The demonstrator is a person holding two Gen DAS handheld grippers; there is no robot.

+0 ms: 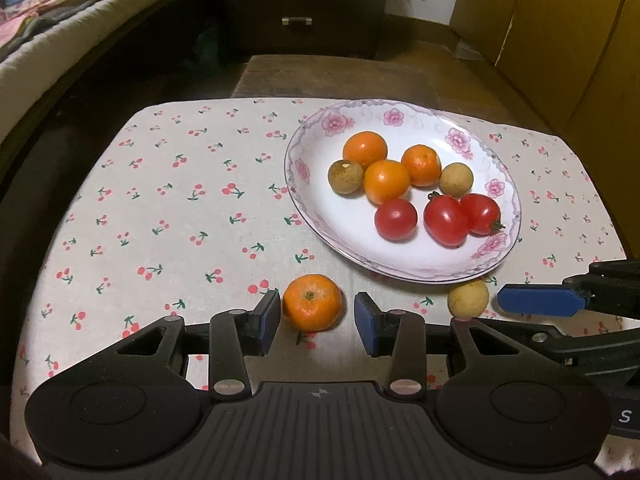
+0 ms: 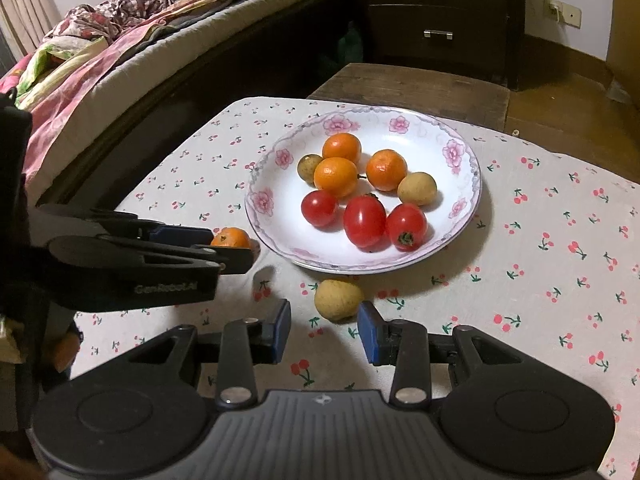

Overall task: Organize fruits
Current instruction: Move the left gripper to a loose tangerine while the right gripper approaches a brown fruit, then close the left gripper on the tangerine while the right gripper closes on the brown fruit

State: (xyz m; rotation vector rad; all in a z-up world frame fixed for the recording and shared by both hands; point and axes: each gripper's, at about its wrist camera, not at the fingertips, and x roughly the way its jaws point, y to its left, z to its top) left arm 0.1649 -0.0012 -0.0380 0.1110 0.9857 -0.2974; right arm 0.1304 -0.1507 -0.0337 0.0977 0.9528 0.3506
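Altogether ten fruits showed: eight in the plate (image 1: 298, 168) and two loose on the cherry-print cloth (image 1: 168, 200) covering the surface. Inside the flower-rimmed plate lay three mandarins (image 1: 387, 181), three cherry tomatoes (image 1: 445, 220) and two tan longans (image 1: 456, 179). The fourth mandarin (image 1: 312, 302) sat on the cloth near the plate's near rim, between the pads of the left claw (image 1: 318, 312), whose jaws stood apart around it with a gap on each side, gripping nothing. The third longan (image 2: 338, 299) lay just beside the plate's near edge, just ahead of the right claw (image 2: 324, 318); its jaws were likewise apart and empty, wider than the fruit. Beyond the surface stood one dark dresser (image 2: 440, 20) with two handled drawers, and a bed (image 2: 120, 40) with rumpled bedding lay to the left.
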